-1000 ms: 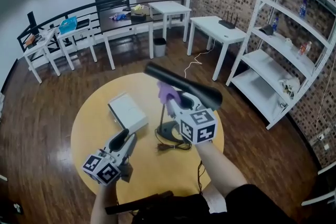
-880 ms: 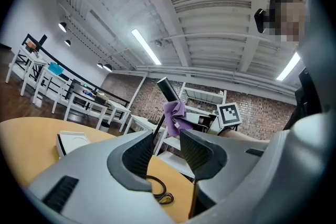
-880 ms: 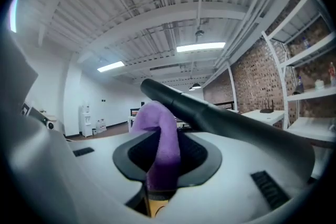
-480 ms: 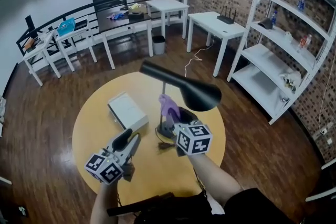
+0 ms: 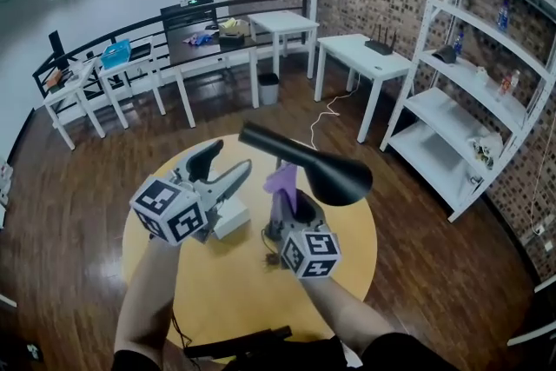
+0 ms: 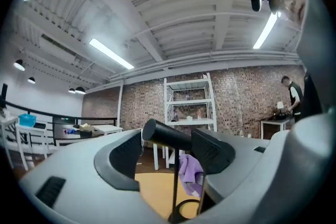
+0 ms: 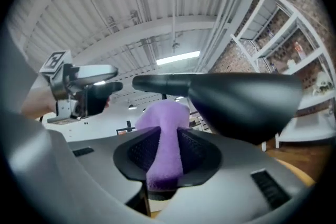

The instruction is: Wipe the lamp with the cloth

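Right gripper [image 5: 291, 213] clenched on purple cloth [image 5: 281, 181], just under head of black lamp [image 5: 337, 176] on round yellow table [image 5: 165, 274]. Left gripper [image 5: 224, 165] up beside lamp arm, jaws just opened wide, gripping nothing.

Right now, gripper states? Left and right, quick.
Left gripper: open, jaws have just been opening, nothing gripped between them.
Right gripper: shut on the purple cloth.
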Tool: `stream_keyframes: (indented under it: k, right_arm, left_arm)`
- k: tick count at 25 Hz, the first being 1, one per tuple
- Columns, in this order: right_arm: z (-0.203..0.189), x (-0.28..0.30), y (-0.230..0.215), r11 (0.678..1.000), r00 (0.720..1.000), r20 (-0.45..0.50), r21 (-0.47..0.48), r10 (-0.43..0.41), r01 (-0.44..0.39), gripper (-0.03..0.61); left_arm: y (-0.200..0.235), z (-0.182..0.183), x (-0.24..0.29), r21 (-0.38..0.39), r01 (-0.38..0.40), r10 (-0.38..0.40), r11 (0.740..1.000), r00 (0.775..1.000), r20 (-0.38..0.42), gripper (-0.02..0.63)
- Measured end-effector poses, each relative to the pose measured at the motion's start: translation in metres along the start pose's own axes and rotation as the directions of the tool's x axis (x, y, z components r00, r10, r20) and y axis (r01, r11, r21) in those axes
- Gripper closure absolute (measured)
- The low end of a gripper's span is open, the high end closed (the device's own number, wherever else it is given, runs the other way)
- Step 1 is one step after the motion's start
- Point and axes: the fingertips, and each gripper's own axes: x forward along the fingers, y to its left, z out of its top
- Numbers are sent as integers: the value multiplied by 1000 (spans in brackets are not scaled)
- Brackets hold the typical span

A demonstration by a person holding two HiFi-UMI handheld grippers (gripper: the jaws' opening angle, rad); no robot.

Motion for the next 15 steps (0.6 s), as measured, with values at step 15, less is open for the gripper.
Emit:
stream_keyframes:
  k: [15]
  right_arm:
    - [11, 25, 8, 997, 996, 76, -72, 39, -34, 479]
  left_arm:
    - [20, 3, 76, -144, 119, -105, 982, 989, 100, 353]
